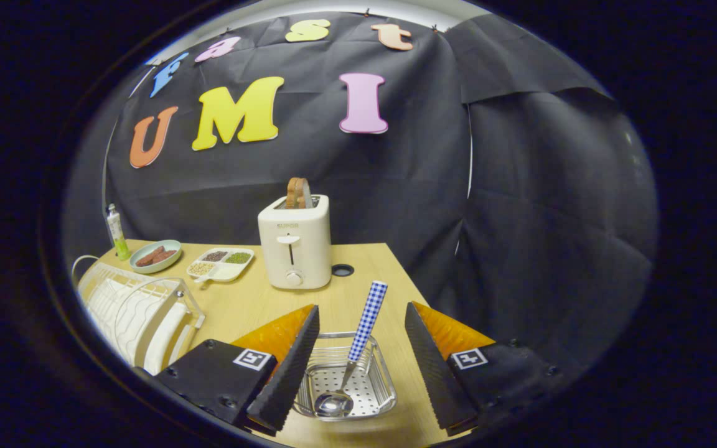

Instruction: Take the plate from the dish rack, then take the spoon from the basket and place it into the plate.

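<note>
- On the table's point(358, 274) near-left corner, the dish rack point(137, 311) holds a white plate point(165, 339) upright.
- Between the gripper's point(361, 367) parted fingers, the basket point(343, 382) holds the checked-handled spoon point(358, 348).
- Beyond stands a toaster point(294, 242) with toast point(298, 193).
</note>
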A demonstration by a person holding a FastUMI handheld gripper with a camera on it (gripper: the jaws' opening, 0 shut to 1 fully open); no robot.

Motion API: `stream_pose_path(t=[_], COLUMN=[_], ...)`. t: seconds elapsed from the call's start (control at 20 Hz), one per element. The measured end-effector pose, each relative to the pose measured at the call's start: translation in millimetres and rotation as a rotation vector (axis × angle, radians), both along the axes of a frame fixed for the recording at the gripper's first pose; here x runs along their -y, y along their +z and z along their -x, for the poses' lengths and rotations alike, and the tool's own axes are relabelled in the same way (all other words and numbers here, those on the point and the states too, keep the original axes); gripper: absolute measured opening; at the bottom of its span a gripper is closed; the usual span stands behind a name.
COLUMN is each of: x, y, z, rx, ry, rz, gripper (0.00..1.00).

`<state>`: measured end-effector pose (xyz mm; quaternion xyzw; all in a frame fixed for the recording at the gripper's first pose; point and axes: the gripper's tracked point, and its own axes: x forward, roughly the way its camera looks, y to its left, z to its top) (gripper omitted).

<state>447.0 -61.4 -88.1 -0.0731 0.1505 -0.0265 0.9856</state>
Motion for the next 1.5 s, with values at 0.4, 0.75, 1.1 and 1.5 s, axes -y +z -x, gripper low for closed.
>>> stream_pose_path(t=[0.4, 0.75, 1.1, 1.5], x=[-6.4, -16.8, -62.6, -140.8], y=[-4.5, 72.3, 156.1, 177.8], z=[-13.9, 17.3, 105.3, 242.3], rx=[-0.057, 0.196, 0.365, 0.384], ry=[0.009, -0.018, 0.045, 0.164], rz=[-0.094, -0.040, -0.001, -0.107], gripper=[0.18, 0.13, 0.12, 0.12])
